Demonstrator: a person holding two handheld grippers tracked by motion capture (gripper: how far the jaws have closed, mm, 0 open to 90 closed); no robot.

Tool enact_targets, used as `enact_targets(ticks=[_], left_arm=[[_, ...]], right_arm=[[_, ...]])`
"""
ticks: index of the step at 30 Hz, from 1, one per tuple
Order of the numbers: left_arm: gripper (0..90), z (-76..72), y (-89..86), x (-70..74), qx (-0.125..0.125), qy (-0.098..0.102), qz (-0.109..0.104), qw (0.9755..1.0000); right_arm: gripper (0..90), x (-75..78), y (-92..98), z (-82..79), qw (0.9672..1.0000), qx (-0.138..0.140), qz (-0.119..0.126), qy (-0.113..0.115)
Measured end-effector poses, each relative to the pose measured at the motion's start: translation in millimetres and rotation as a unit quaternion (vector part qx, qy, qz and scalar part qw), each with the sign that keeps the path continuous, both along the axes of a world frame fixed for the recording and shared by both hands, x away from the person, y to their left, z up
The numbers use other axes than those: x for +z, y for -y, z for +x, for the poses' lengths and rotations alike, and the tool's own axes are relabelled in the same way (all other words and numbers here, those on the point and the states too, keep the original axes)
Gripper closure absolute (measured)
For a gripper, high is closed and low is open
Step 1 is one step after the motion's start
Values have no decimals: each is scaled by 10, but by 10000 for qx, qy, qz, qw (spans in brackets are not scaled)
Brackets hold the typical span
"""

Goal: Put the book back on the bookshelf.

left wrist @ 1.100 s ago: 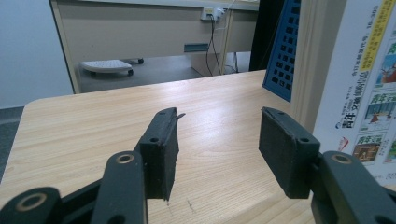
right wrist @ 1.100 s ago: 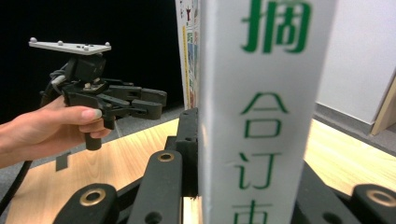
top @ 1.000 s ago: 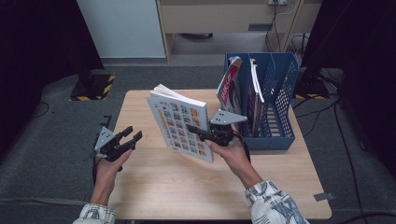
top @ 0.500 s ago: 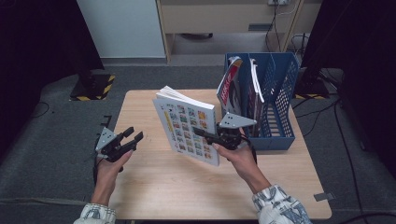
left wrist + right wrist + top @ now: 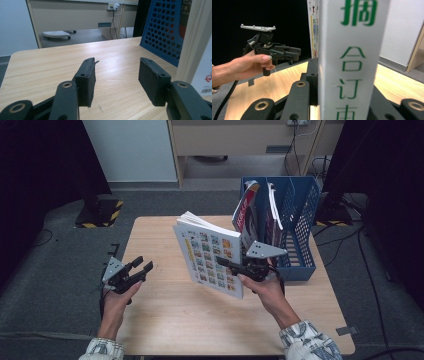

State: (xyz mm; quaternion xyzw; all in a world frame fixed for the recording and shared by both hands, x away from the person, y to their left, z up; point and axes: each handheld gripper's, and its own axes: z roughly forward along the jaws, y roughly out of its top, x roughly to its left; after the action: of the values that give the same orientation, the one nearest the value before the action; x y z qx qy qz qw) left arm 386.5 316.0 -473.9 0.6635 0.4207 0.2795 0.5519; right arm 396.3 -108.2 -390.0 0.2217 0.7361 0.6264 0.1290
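Left of the blue file rack (image 5: 300,235), the wooden table (image 5: 160,250) lies bare as far as its left edge. A thick book (image 5: 210,255), held upright, blocks the way just beside the rack's left side.

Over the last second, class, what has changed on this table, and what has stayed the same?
The right gripper, clamped on the thick book, has carried it rightward toward the blue file rack. The left gripper stayed open and idle at the table's left edge.
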Motion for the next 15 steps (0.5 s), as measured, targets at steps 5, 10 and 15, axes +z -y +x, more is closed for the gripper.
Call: enact_targets(ticks=[5,10,15], left_arm=[[474,-3,-7,6,20,14,34,10000],[474,-5,-24,11,52,28,26,10000],[475,-6,-30,14,65,31,35,10000]], right_arm=[[742,15,78,-46,10000,-5,-2,25],[742,15,172,-84,10000,-13,3,8],[742,-1,270,-116,10000,-33,8,-13]])
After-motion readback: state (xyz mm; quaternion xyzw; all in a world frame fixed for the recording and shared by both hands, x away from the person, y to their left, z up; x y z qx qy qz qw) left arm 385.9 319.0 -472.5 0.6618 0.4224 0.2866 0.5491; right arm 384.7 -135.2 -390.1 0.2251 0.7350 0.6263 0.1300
